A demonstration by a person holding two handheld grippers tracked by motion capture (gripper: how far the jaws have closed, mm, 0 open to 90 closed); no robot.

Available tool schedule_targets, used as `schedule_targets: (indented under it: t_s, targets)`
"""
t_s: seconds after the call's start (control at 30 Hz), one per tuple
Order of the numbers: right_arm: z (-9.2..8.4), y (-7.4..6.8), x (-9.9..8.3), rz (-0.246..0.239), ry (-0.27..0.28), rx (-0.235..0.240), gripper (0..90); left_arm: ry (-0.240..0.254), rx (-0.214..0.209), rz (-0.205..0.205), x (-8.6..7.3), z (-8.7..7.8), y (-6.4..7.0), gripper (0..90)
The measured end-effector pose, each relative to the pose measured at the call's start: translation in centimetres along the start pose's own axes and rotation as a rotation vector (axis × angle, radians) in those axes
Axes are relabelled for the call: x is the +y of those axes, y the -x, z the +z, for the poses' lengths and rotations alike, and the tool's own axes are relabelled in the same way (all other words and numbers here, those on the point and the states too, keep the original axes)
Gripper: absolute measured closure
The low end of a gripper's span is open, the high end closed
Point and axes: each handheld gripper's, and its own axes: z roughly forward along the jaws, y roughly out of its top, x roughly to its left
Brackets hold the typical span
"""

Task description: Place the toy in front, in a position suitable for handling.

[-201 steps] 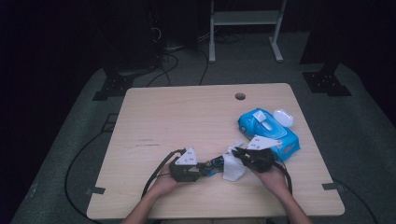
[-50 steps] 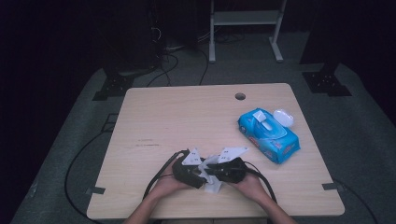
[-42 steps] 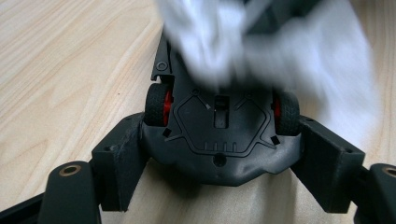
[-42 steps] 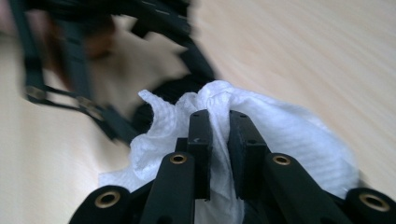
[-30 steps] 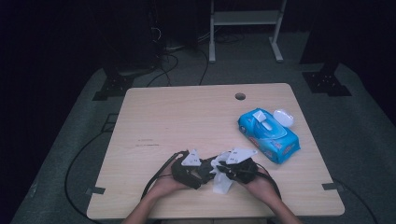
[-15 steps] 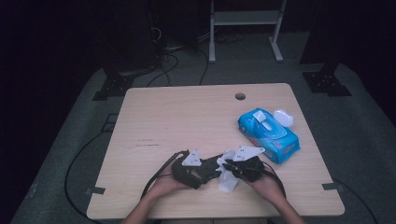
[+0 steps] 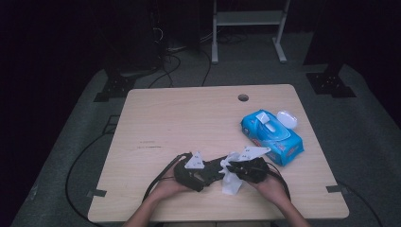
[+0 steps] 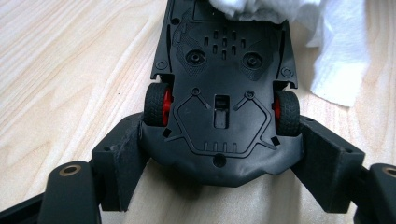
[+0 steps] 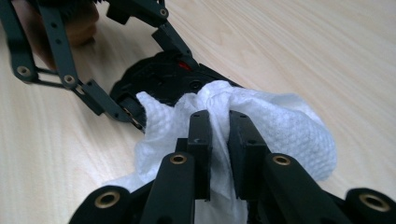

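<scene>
Jaws of the right gripper (image 9: 218, 122) are pinched nearly together on a bunched white wipe (image 9: 280, 128), which it presses against the far end of an upturned black toy car (image 8: 223, 93); the left gripper (image 8: 219, 154) clamps that car across its width, one jaw against each flank just behind the red-hubbed wheels (image 8: 157, 104), underside facing the camera. From above, both grippers meet close to the near edge of the tabletop (image 7: 189, 118), a little right of its middle, with the wipe (image 7: 231, 180) hanging between them. Over the last second the wipe has slid slightly rightward along the car while the left gripper (image 7: 193, 169) kept the car fixed, which reads as a rubbing stroke over the chassis; the cleaning looks under way rather than finished, since part of the underside is bare of the cloth. Compared with the earliest picture, the right gripper (image 7: 246, 166) has come away from the blue wipes pack (image 7: 272, 137) near the right edge, and that pack, lid (image 7: 286, 118) open, now lies well apart from both hands.
</scene>
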Motion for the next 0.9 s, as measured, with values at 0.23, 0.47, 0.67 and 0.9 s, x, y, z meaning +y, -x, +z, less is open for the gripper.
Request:
schedule_targets:
  t_s: [0.23, 0.47, 0.67, 0.9]
  targets:
    - [-1.4, 2.2, -1.0, 0.091, 0.014, -0.05, 79.0, 0.0, -0.004, 0.002, -0.1, 0.1, -0.1, 23.6]
    - [0.9, -0.4, 0.1, 0.068, 0.029, 0.067, 79.0, 0.016, -0.01, -0.014, 0.0, -0.1, -0.1, 23.6]
    - [0.8, 0.3, 0.2, 0.084, 0.02, 0.002, 79.1, 0.042, -0.013, -0.016, 0.3, -0.2, -0.1, 23.6]
    - [3.7, -2.5, 2.2, 0.031, 0.042, 0.097, 79.1, 0.028, -0.008, -0.001, 0.2, -0.1, 0.1, 23.6]
